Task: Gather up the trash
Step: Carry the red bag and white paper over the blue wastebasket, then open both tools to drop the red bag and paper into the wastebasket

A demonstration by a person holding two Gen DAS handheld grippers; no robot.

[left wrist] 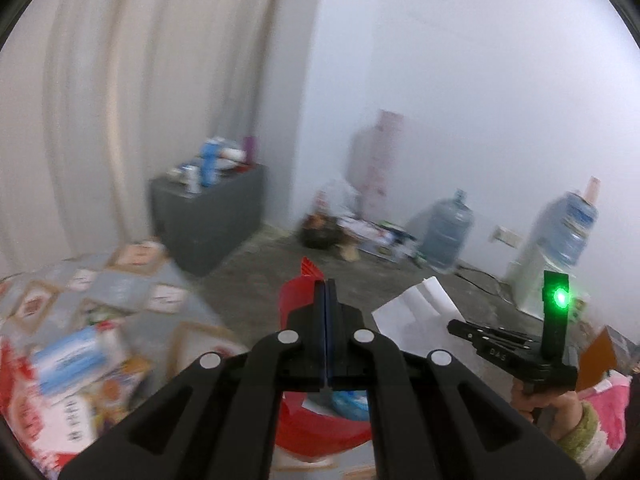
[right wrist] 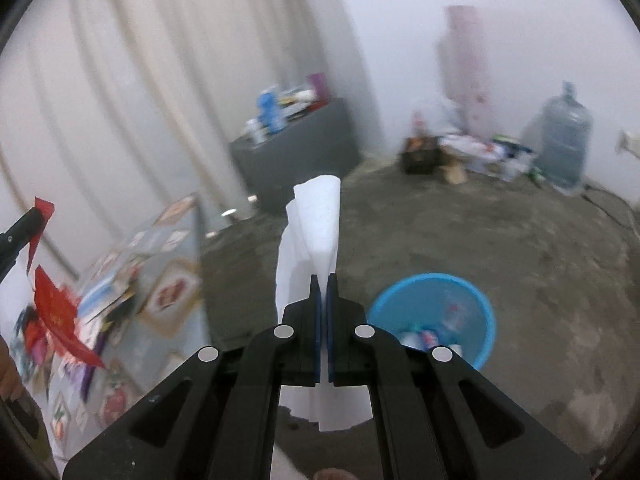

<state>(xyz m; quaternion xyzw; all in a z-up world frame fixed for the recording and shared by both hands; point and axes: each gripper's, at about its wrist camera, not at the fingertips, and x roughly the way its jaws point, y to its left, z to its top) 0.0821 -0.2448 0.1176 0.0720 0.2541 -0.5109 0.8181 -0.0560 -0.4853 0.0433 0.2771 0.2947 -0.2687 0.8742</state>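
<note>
My left gripper (left wrist: 326, 284) is shut on a red wrapper (left wrist: 298, 290), held above a red bin (left wrist: 320, 424) that holds some trash. The wrapper also shows at the left of the right wrist view (right wrist: 56, 316). My right gripper (right wrist: 323, 280) is shut on a white sheet of paper (right wrist: 314, 232), held in the air above the floor, left of a blue bin (right wrist: 432, 316) with trash inside. The right gripper (left wrist: 456, 326) and its paper (left wrist: 416, 308) also show in the left wrist view.
A table with a patterned cloth (left wrist: 120, 304) carries littered packets at the left. A grey cabinet (left wrist: 208, 220) with bottles stands by the curtain. Water jugs (left wrist: 446, 232) and clutter (left wrist: 360, 236) line the far wall. Concrete floor (right wrist: 480, 232) lies ahead.
</note>
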